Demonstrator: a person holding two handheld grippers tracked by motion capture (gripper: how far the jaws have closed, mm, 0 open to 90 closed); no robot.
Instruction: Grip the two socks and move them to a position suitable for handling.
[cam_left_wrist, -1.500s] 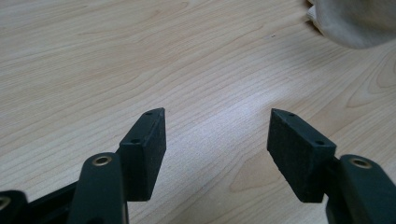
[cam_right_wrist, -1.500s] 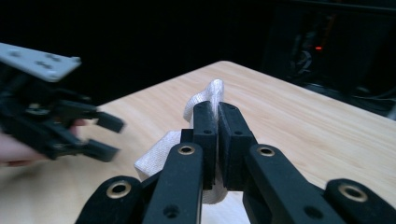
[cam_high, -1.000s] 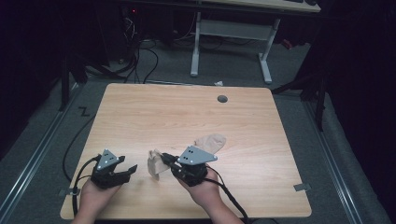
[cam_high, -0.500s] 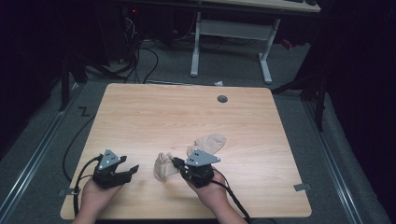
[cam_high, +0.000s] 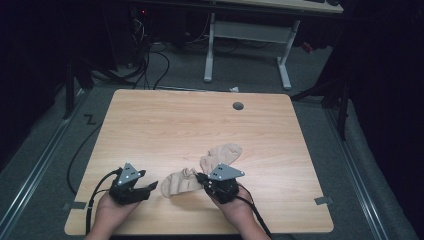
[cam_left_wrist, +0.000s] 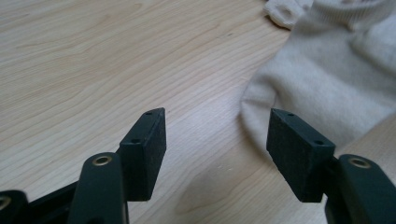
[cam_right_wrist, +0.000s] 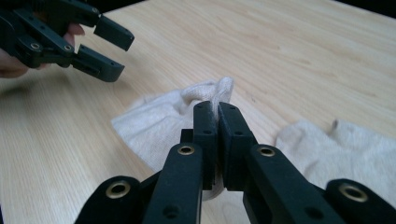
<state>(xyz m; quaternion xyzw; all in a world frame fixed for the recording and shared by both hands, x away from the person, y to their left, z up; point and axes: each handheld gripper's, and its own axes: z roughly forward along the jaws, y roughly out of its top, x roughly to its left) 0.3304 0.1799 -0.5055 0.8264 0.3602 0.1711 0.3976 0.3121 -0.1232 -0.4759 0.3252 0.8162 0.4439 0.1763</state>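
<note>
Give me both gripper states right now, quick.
Left gripper: open, nothing between the jaws, close beside the sock.
Right gripper: closed, pinching a fold of that sock.

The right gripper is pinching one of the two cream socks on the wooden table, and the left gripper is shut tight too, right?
Not quite. The left gripper is open: the left gripper view shows its fingers standing wide apart, with nothing between them but bare table. The rest is right: the right gripper is pinching a fold of one cream sock, and the other sock lies beside it.
</note>
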